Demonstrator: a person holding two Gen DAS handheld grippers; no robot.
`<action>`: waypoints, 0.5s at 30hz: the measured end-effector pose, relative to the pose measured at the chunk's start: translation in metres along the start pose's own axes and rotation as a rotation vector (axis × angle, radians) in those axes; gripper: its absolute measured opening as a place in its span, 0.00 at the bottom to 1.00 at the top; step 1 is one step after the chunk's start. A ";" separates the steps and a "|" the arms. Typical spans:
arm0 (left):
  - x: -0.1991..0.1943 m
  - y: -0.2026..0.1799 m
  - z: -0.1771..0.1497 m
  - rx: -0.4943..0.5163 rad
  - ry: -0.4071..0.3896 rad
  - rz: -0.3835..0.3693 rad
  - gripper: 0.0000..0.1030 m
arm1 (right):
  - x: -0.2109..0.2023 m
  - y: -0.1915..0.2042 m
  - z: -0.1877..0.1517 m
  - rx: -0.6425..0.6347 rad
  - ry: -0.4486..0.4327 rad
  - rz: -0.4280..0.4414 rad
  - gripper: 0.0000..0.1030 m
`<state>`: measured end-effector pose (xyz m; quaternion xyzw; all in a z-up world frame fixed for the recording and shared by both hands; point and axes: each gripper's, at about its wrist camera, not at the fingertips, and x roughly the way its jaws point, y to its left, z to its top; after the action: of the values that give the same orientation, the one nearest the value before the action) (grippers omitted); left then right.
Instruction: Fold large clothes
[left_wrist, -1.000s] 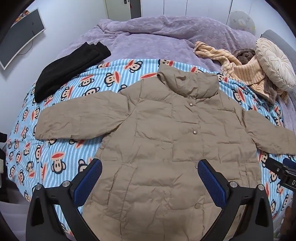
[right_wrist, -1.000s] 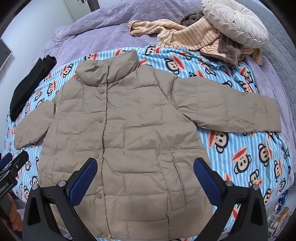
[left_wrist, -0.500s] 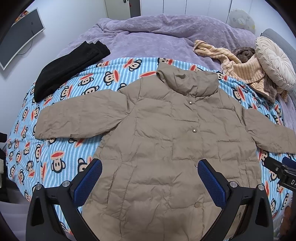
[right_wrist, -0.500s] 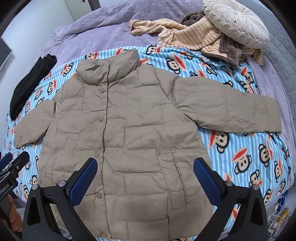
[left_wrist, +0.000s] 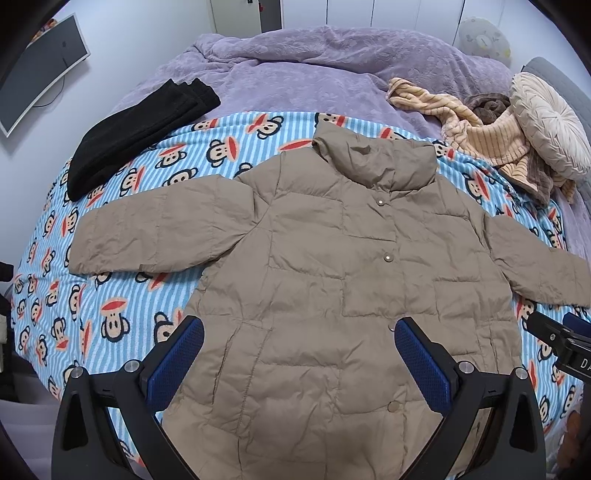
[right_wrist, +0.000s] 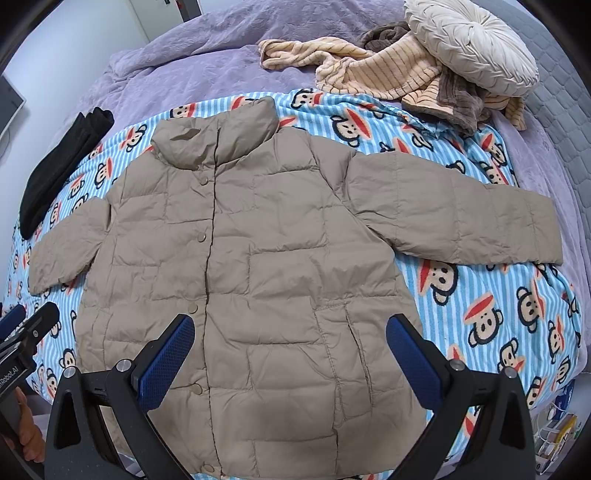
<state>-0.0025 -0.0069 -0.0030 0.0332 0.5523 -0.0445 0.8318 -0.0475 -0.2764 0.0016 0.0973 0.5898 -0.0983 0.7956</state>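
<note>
1. Two views show one beige quilted puffer jacket (left_wrist: 332, 280) spread flat, front up and snapped shut, on a blue-striped monkey-print blanket (left_wrist: 122, 295) that covers the near part of a bed.
2. Left wrist view: the left gripper (left_wrist: 299, 354) hangs above the jacket's lower body with its blue-padded fingers (left_wrist: 177, 358) spread wide and nothing between them. The collar points away from the claw, so the jacket's long axis runs straight ahead, hem nearest. The jacket's left sleeve (left_wrist: 155, 229) stretches out sideways to the left, ahead of the claw. The other tool's tip (left_wrist: 554, 339) shows at the right edge.
3. Also in this view: a folded black garment (left_wrist: 136, 136) lies on the far left corner of the blanket, partly on a purple textured bedspread (left_wrist: 314, 77). A crumpled cream ribbed garment (left_wrist: 480, 133) and a round pleated cream cushion (left_wrist: 550, 122) sit far right.
4. Right wrist view: the right gripper (right_wrist: 290, 356) is likewise wide apart and empty, above the lower body to the right of the snap placket (right_wrist: 203, 258). The right sleeve (right_wrist: 461, 218) runs out to the right, ahead of this claw.
5. Judgement: no fold has begun. Each sleeve lies on the side of its own hand, so the left tool is nearer the left cuff and the right tool nearer the right cuff. Folding the sleeves inward across the chest looks like the natural first move.
</note>
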 end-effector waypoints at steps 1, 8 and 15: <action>0.000 0.000 0.000 0.000 0.001 0.000 1.00 | 0.001 0.000 0.000 0.000 0.000 0.000 1.00; 0.001 0.000 -0.001 0.001 0.002 -0.001 1.00 | 0.000 0.001 0.000 0.000 0.000 -0.001 1.00; 0.000 -0.001 -0.001 0.000 0.002 0.000 1.00 | 0.001 0.001 0.000 0.000 0.001 -0.001 1.00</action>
<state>-0.0030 -0.0077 -0.0037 0.0333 0.5533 -0.0446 0.8311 -0.0468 -0.2755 0.0003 0.0969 0.5903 -0.0987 0.7952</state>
